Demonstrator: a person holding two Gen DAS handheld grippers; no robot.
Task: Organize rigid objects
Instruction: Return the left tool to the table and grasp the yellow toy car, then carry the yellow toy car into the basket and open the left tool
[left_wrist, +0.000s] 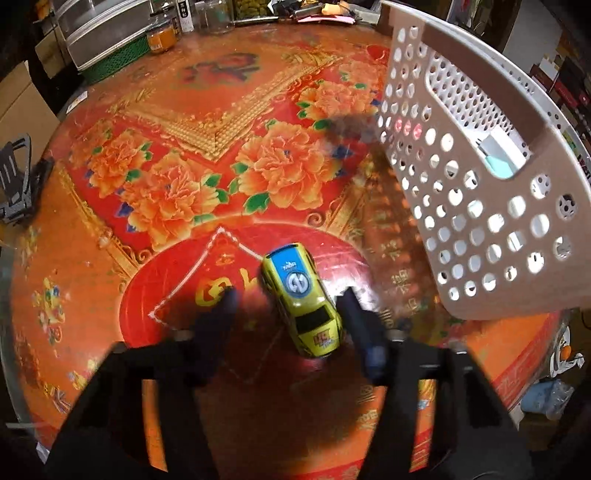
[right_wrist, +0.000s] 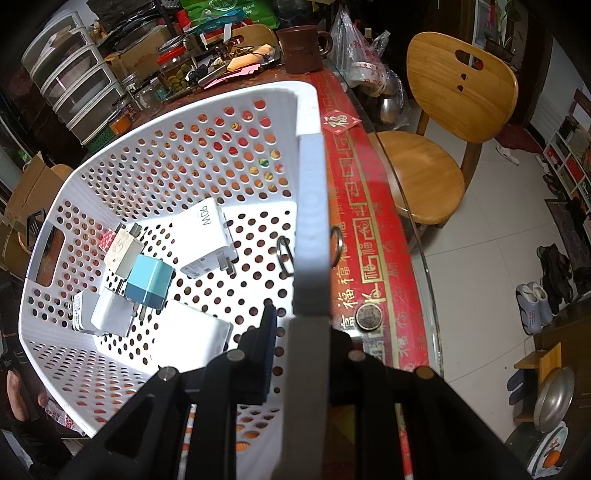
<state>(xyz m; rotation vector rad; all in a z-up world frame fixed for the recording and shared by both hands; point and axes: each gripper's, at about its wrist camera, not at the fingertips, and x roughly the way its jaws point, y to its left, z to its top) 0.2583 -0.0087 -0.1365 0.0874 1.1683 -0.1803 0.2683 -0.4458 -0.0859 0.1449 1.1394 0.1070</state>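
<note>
Between my left gripper's spread fingers sits the toy car — glossy yellow-green, blue roof — on the red floral table. Right gripper pinches the perforated white plastic basket's rim.

Wooden chair beside the red floral table, pale tiled floor.

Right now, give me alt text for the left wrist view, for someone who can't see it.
A yellow toy car with a blue roof sits on the red floral tablecloth between the open fingers of the left tool, not yet gripped. A white perforated plastic basket stands tilted at the right, chargers visible through its handle slot.
</note>
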